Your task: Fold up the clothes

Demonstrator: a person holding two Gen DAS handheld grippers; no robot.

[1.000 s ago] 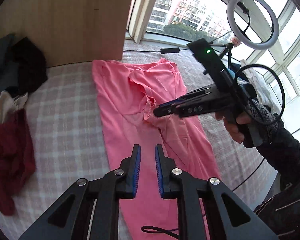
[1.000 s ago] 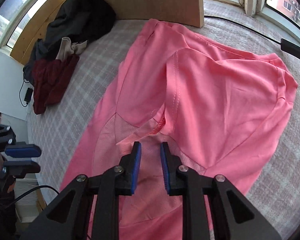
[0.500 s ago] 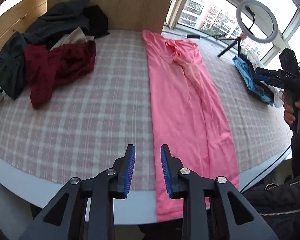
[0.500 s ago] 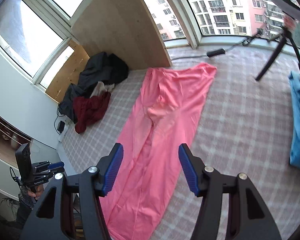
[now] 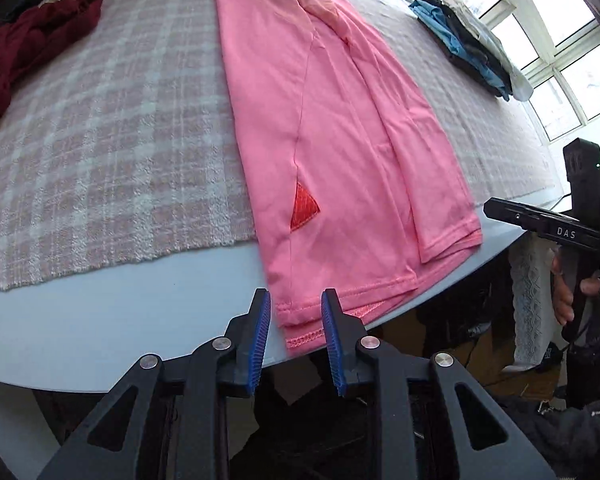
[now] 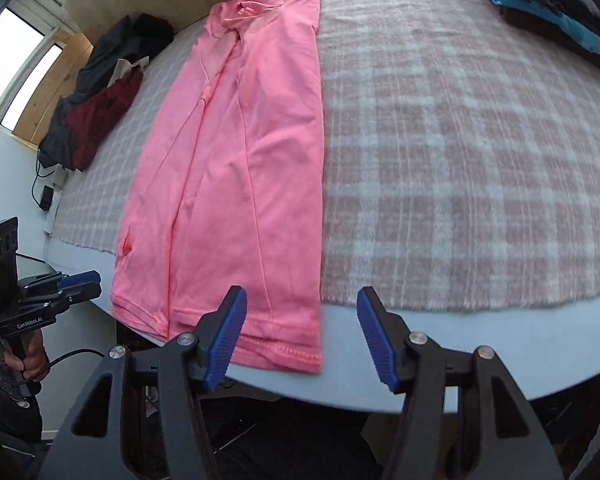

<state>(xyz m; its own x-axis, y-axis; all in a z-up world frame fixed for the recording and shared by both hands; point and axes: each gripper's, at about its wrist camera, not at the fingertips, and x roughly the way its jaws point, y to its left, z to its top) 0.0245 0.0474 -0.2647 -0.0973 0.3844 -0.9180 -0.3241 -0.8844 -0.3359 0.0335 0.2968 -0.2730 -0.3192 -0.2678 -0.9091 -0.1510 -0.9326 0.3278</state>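
Two grippers hovered at the table's near edge. Left-wrist view, L to R: dark red clothes [image 5: 28, 36] upper left; pink shirt [image 5: 332, 120] folded lengthwise down the centre, hem over the table [image 5: 100, 320] edge; left gripper [image 5: 294, 340] bottom centre, jaws slightly apart, just widened, hem seen between the tips but not pinched. Right-wrist view: right gripper [image 6: 300, 336] bottom centre, jaws spread wide, just opened, holding nothing, above the hem's right corner.
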